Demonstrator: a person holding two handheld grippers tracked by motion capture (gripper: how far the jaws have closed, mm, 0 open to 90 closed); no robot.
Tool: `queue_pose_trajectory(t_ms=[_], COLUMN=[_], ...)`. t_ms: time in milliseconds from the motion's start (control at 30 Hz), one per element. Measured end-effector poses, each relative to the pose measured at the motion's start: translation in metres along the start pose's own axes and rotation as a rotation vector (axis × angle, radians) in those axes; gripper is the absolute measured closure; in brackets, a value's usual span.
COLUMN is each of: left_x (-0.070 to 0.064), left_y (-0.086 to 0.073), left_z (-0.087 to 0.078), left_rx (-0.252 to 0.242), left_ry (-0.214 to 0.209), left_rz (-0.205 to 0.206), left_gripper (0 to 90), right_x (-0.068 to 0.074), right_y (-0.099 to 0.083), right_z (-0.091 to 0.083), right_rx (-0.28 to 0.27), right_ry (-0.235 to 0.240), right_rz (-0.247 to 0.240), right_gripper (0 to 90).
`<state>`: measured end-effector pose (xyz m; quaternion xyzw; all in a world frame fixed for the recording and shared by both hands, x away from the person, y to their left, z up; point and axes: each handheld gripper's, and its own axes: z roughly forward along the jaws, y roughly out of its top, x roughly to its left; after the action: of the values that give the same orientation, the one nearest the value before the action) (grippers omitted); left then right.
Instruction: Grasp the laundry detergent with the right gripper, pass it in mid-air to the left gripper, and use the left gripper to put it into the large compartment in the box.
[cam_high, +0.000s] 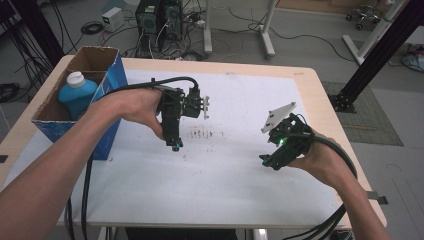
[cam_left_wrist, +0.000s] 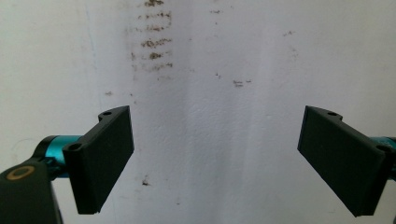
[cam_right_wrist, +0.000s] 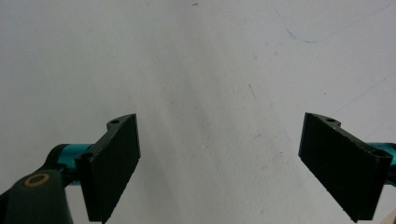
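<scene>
White sheeting covers the desk (cam_high: 240, 190), and a cardboard box (cam_high: 95, 55) stands at its far left corner with a blue bottle (cam_high: 76, 95) upright inside it, white cap on top. Your left gripper (cam_high: 176, 145) hangs over the middle of the sheet, just right of the box, pointing down at a patch of brown smudges (cam_high: 207, 133). Its jaws stand wide apart with nothing between them, as the left gripper view shows. Your right gripper (cam_high: 266, 161) is well apart to the right, low over bare sheet, its jaws likewise spread and empty in the right gripper view.

Neither gripper holds or touches anything, so this looks like the stage before any grasp. If the bottle is the aim, your left gripper is the nearer one: bring it over the box's open top, come down beside the bottle's neck, and close there.
</scene>
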<state>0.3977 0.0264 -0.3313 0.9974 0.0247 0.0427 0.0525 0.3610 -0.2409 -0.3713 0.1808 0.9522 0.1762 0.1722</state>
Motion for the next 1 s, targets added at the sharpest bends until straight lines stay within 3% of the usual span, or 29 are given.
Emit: queue_pose_trajectory(t_ms=[333, 1000], left_x=[-0.001, -0.004], left_y=[-0.004, -0.009], left_z=[0.014, 0.014], left_rx=[0.020, 0.026], left_ry=[-0.018, -0.013], left_rz=[-0.013, -0.016], left_gripper=[10.7, 10.7], right_x=[0.000, 0.001], right_y=[0.001, 0.004], right_z=[0.004, 0.003], right_rx=[0.009, 0.015], right_ry=[0.005, 0.002], right_rz=[-0.006, -0.011], right_gripper=[12.1, 12.2])
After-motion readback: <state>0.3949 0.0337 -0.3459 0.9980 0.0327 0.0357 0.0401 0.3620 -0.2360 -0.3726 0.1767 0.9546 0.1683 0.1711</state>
